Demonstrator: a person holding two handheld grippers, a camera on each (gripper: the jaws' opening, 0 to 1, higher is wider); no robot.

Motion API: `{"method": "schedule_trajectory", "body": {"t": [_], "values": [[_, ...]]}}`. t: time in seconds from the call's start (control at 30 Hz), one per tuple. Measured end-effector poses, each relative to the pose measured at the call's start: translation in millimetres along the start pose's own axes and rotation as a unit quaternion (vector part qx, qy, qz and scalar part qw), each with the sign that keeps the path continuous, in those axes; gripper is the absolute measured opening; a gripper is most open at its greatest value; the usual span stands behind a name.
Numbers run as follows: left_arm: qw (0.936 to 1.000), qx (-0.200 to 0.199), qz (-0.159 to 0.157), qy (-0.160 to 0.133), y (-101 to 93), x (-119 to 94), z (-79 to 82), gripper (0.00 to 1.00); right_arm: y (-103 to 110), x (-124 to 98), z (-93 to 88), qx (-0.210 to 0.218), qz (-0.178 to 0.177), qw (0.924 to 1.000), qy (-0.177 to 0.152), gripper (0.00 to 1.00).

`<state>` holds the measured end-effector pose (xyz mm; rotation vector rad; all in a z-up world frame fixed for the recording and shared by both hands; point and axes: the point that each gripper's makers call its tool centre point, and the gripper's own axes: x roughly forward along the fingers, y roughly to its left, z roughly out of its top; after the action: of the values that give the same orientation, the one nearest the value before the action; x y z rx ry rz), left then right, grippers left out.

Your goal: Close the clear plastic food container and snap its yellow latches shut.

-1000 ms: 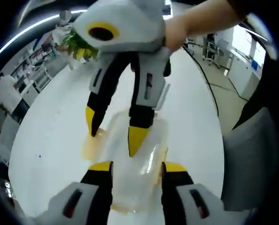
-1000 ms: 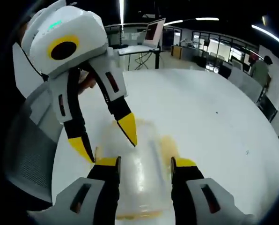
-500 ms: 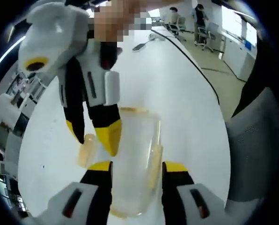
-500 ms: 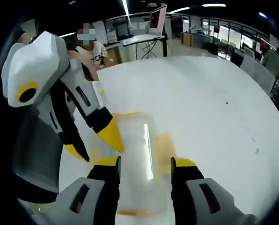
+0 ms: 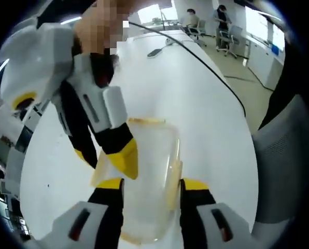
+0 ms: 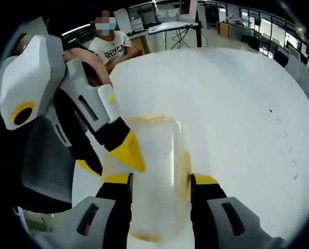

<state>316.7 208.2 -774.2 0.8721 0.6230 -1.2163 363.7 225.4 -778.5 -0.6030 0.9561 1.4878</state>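
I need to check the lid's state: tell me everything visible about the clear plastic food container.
The clear plastic food container is rectangular with rounded corners, its lid on and yellow latches along its sides. It lies flat on the white table, between the left tongs in their own view. The right tongs straddle one long edge with a yellow tip on the lid. Whether the latches are snapped cannot be told.

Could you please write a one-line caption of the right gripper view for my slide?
Two open claws, right and left, meet over a clear plastic container with yellow latches on a white table.
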Motion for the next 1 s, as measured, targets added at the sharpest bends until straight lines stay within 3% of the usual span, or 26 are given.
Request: {"method": "schedule_trajectory", "body": {"t": [0.37,0.73,0.8,1.0], "values": [[0.9998,-0.006,-0.004,-0.017,0.7,1.3,-0.4,0.37,0.7,3.6,-1.4,-0.015,0.023,0.9982,0.054,0.4],[0.9997,-0.007,0.002,-0.024,1.4,2.9,-1.5,0.35,-1.0,8.3,0.5,-0.026,0.06,0.9954,0.07,0.37],[0.9995,0.02,-0.004,-0.023,-0.1,3.9,0.9,0.33,-0.4,9.3,2.2,-0.02,0.055,0.9954,0.076,0.37],[0.9998,0.002,0.004,-0.021,-0.6,4.5,0.3,0.34,-0.1,9.1,1.0,-0.027,0.052,0.9927,0.105,0.38]]}}
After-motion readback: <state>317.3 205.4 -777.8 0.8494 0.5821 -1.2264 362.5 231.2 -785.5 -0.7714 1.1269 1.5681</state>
